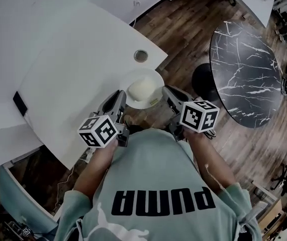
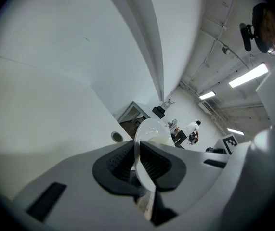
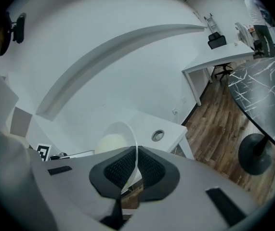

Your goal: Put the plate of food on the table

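Head view has the plate (image 1: 142,90) hanging at the near corner of the white bench (image 1: 68,59), part of it over the top and part over the wooden floor (image 1: 183,34). I cannot tell whether its base touches the surface or rides just above it. A pale mound of food (image 1: 142,88) sits in the middle of it. The left gripper (image 1: 120,98) and the right gripper (image 1: 168,94) take it from opposite sides. Each gripper view shows the same thing: the ribbed fingers (image 2: 115,163) pinching only the thin rim, with very little of the plate between the pads. That is my main worry. Such a shallow bite on a smooth rim could slip if I let the two grippers pull apart, twist one against the other, or lower one side sooner. The plate would then tilt, and the food would likely slide off toward the low side. The second risk is place: if I let go here, with so much of the plate past the bench edge, I judge it would tip off onto the floor, so it should go further in over the top first. Going in, the round cable hole (image 1: 140,55) lies just beyond the plate, and a base set across it might rock. Pushing forward with the rim low could also knock the plate against the bench edge and jar it out of the fingers.
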A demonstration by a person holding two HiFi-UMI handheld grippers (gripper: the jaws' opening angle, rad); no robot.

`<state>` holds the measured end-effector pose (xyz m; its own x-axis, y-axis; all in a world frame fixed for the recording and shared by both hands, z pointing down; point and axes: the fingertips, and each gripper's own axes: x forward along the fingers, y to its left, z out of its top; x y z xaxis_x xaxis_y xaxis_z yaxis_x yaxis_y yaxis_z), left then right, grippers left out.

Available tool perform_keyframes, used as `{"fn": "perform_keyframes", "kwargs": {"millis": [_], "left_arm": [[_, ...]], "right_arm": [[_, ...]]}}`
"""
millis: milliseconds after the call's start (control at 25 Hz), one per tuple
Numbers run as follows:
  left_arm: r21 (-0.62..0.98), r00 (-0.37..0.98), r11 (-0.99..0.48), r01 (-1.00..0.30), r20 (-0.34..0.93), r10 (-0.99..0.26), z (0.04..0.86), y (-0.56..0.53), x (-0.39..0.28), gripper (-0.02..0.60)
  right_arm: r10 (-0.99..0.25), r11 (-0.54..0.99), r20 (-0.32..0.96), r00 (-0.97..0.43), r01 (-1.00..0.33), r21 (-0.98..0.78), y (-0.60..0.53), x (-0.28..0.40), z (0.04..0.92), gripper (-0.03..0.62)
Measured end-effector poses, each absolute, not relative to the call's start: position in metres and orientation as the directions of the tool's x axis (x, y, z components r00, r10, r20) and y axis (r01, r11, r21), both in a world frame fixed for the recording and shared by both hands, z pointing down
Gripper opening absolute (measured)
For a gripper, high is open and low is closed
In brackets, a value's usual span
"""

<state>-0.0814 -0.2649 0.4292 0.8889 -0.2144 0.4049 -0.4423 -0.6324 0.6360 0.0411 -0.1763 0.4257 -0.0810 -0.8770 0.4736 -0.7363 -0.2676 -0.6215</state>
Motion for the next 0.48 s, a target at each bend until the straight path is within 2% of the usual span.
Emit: {"fn": "perform_keyframes", "kwargs": {"millis": [480], "left_arm": [[0.617, 0.904, -0.691, -0.376, 0.409, -0.126, 0.422, -0.17, 0.007, 0.041]], "right_arm": [[-0.898, -0.332, 0.44, 0.014, -0.678, -0.656, -0.07, 0.121, 0.426, 0.021]]}}
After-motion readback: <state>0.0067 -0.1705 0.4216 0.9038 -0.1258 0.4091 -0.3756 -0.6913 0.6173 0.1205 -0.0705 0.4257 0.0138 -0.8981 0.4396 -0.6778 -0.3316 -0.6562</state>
